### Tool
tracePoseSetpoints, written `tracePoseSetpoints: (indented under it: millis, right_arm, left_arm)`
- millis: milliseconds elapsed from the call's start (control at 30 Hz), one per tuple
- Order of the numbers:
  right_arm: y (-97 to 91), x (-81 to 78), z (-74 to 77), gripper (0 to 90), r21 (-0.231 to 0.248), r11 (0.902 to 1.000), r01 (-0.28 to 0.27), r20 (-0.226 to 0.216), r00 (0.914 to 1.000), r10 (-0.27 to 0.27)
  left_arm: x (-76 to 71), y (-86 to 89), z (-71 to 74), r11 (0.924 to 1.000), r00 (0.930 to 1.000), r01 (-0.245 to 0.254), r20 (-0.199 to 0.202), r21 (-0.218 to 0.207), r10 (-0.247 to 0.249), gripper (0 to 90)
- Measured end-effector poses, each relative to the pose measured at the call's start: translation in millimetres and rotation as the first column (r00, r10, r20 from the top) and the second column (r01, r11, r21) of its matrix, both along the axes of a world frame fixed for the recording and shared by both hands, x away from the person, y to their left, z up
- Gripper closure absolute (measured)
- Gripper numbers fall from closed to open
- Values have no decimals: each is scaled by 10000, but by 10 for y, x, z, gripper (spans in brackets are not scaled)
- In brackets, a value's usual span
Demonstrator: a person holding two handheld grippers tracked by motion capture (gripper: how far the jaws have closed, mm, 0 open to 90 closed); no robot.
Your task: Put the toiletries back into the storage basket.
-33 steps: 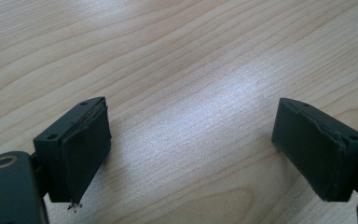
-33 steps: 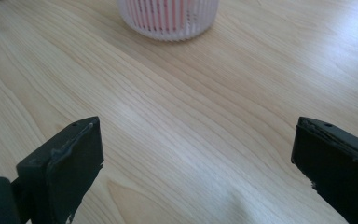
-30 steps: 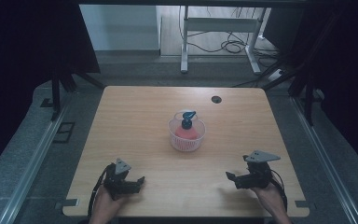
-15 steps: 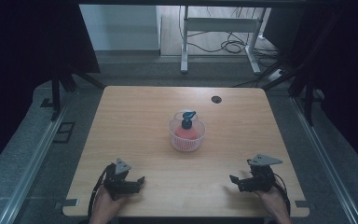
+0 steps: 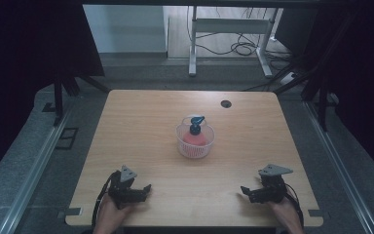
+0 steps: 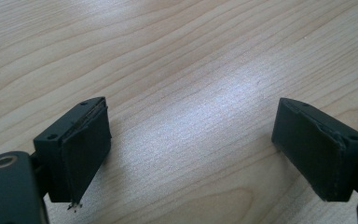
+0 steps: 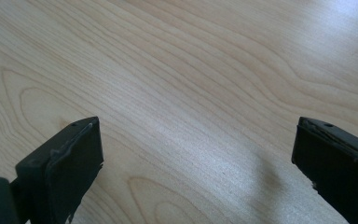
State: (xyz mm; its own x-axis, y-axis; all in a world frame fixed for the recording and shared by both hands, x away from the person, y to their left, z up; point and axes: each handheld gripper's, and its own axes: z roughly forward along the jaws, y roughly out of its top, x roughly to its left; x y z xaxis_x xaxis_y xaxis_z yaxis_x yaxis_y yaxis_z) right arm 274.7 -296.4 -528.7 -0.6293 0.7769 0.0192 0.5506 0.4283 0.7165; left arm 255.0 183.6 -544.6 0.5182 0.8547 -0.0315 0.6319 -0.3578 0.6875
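Observation:
A clear round bowl (image 5: 195,140) stands at the middle of the wooden table (image 5: 141,117). Inside it sits a red bottle (image 5: 196,138) with a dark blue pump top (image 5: 196,121). My left gripper (image 5: 145,188) rests near the front left edge, held by a hand, open with nothing between its jaws. In the left gripper view the black pads (image 6: 86,144) stand wide apart over bare wood, the left gripper (image 6: 191,149) empty. My right gripper (image 5: 245,191) lies near the front right edge, also open and empty. Bare wood again lies between the spread jaws of the right gripper (image 7: 196,161).
A small dark round hole (image 5: 225,103) sits near the table's back edge. Beyond the table are a white metal frame (image 5: 229,39) and cables (image 5: 238,48) on the floor. Dark curtains hang at both sides.
My right gripper has dropped slightly lower and closer to the table's front edge. The left gripper and the bowl have not moved.

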Motion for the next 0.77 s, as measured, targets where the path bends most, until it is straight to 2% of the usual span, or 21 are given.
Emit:
tracePoseSetpoints:
  millis: [333,433,767]
  right_arm:
    - [10,-2,-112,6,-263,9996,-53,-290,9996,45]
    - [29,-6,-124,0,-376,9993,-73,-178,9998,66]
    - [34,-14,-143,0,-314,9995,-6,-31,10000,5]
  left_arm:
    - [0,-1,0,10000,10000,-6,-4,-2,6,114]
    - [0,0,0,10000,10000,-6,-6,1,6,114]
    - [1,-7,-1,10000,10000,-11,1,11,11,113]
